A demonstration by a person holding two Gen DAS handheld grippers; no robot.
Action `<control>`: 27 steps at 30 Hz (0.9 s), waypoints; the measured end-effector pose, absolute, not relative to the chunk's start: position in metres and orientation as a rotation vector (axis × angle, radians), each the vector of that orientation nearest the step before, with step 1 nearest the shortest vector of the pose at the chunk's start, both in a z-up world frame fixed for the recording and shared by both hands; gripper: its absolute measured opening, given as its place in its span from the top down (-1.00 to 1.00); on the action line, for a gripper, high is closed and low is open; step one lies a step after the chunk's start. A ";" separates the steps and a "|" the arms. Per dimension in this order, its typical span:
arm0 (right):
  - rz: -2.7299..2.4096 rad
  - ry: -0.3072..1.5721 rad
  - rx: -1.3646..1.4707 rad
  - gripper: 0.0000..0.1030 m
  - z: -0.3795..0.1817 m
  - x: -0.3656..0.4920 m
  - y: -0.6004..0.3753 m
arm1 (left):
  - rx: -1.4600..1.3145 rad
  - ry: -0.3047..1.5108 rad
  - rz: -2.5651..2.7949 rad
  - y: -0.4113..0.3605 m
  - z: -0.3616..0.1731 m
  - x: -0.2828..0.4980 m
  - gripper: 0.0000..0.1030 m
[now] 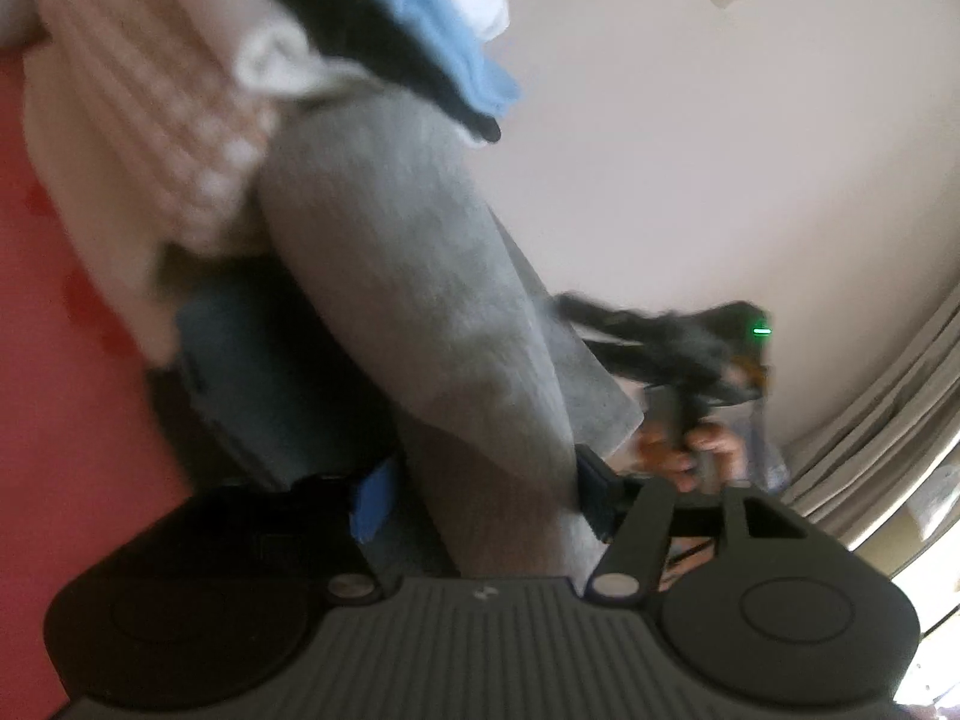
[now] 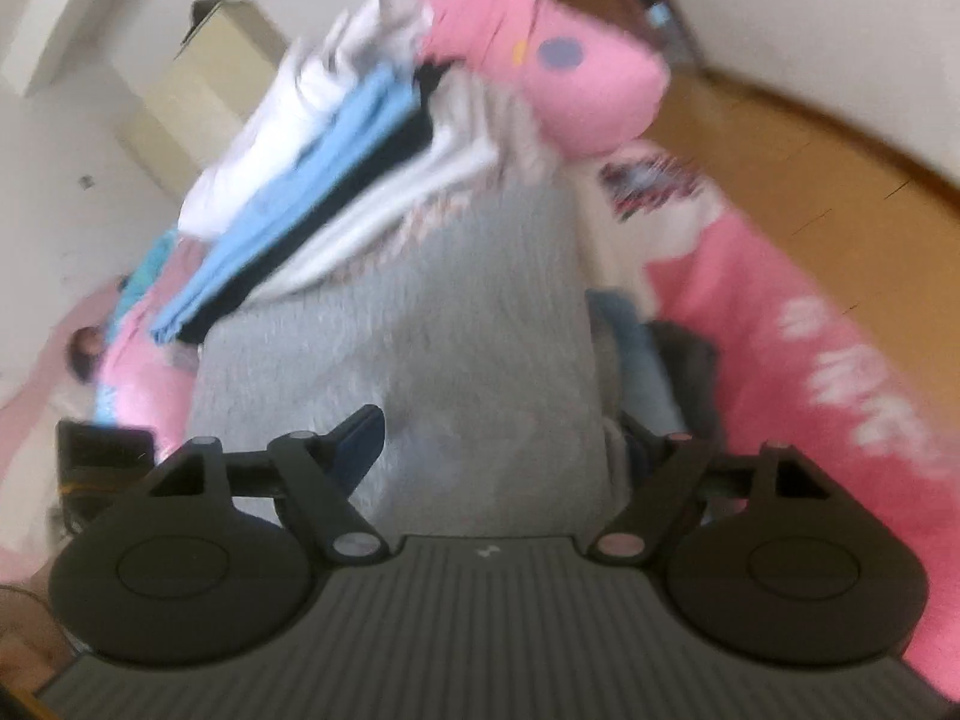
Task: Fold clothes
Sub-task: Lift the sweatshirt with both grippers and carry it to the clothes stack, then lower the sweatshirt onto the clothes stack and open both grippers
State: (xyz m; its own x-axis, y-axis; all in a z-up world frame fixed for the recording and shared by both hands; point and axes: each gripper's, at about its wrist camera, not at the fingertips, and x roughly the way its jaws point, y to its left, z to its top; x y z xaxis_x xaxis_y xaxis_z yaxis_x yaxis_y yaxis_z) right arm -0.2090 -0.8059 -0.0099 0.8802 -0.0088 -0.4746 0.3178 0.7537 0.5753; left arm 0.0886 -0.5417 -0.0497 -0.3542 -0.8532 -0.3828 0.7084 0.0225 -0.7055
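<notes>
The folded grey sweater (image 2: 408,372) lies in front of a stack of folded clothes (image 2: 336,180), between the spread fingers of the right gripper (image 2: 492,444), and the left gripper (image 1: 480,480) is open around it too.

Both wrist views look forward and slightly down from close behind their tools, sharing the grey garment (image 1: 420,300) and the clothes stack (image 2: 336,180)
</notes>
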 end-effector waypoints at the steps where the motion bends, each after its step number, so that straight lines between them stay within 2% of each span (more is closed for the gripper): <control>1: -0.218 0.435 0.681 -0.54 0.001 -0.220 -0.801 | -0.187 1.025 -1.630 -0.537 -0.049 0.089 -0.25; 6: -0.286 0.190 0.580 -0.52 0.058 -0.248 -0.757 | -0.211 0.982 -1.594 -0.526 -0.059 0.086 -0.31; 9: -0.230 0.185 0.473 -0.21 0.079 -0.211 -0.715 | -0.241 0.981 -1.573 -0.516 -0.069 0.088 -0.31; 10: -0.213 0.212 0.429 -0.02 0.082 -0.191 -0.700 | -0.245 0.983 -1.571 -0.511 -0.072 0.091 -0.31; 11: -0.194 0.249 0.394 0.09 0.080 -0.171 -0.689 | -0.246 0.976 -1.564 -0.504 -0.073 0.095 -0.31; 12: -0.175 0.288 0.361 0.11 0.076 -0.150 -0.680 | -0.247 0.966 -1.556 -0.495 -0.073 0.098 -0.31; 14: -0.159 0.449 0.294 0.12 0.048 -0.105 -0.665 | -0.250 0.940 -1.528 -0.478 -0.074 0.108 -0.30; 17: -0.203 0.703 0.177 0.04 -0.025 -0.054 -0.647 | -0.262 0.910 -1.465 -0.460 -0.077 0.136 -0.30; 18: -0.205 0.731 0.155 0.04 -0.037 -0.046 -0.642 | -0.262 0.909 -1.449 -0.458 -0.078 0.142 -0.30; 21: -0.236 0.785 0.141 0.03 -0.025 -0.032 -0.638 | -0.248 0.877 -1.423 -0.464 -0.077 0.118 -0.30; 27: -0.365 0.580 0.242 0.03 0.023 -0.085 -0.659 | -0.094 0.677 -1.484 -0.477 -0.055 0.089 -0.30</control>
State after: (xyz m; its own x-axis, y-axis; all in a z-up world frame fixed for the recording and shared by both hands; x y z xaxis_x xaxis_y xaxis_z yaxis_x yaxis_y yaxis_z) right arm -0.0851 -0.6587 0.0231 0.7755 -0.2663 -0.5725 0.4006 0.9084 0.1200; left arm 0.0887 -0.4768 -0.0554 -0.0596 -0.9318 -0.3580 0.8811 0.1195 -0.4577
